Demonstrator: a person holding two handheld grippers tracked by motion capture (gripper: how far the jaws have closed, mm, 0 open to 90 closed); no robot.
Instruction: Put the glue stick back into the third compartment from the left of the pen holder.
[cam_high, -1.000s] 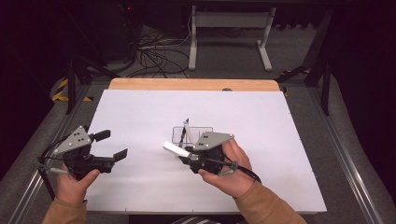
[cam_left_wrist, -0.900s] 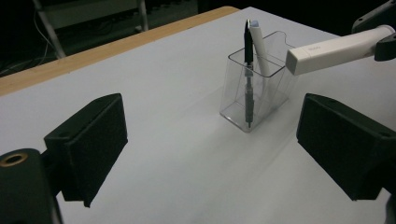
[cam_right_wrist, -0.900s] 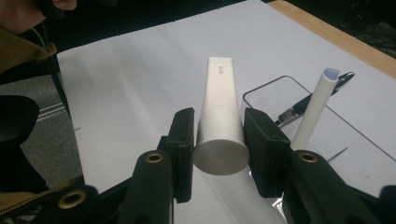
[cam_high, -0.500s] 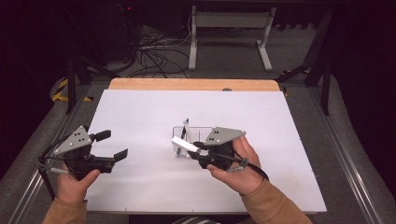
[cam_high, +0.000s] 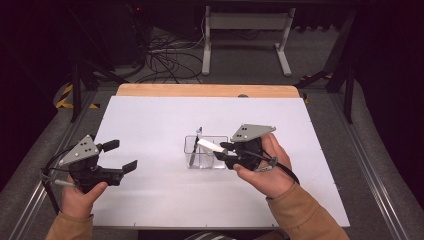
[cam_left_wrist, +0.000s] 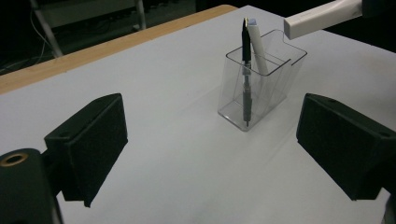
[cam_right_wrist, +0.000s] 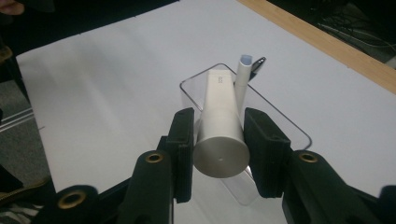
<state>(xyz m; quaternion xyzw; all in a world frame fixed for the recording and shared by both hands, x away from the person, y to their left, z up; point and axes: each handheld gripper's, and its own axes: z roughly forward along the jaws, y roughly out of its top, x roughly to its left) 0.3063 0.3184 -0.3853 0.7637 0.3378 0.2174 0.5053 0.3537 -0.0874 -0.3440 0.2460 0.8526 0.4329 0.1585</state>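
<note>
Right gripper (cam_right_wrist: 218, 140) jaws clamped on white tube (cam_right_wrist: 218, 123), cap end toward the camera, flat end out past the jaw tips over the clear holder (cam_high: 206, 151) — held lengthwise, likely to tip it in. Black pen (cam_left_wrist: 245, 74) and white pen (cam_left_wrist: 258, 49) already stand inside. Left gripper (cam_high: 120, 156) jaws wide apart, empty, parked well off on the worktop (cam_high: 150, 120), out of the way.

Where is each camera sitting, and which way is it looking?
High view: above the table, looking forward and down; both forearms, left hand-held gripper, right hand-held gripper.
Left gripper view: between open jaws, toward the clear holder.
Right gripper view: along jaws clamping a white tube.
All share the holder.
</note>
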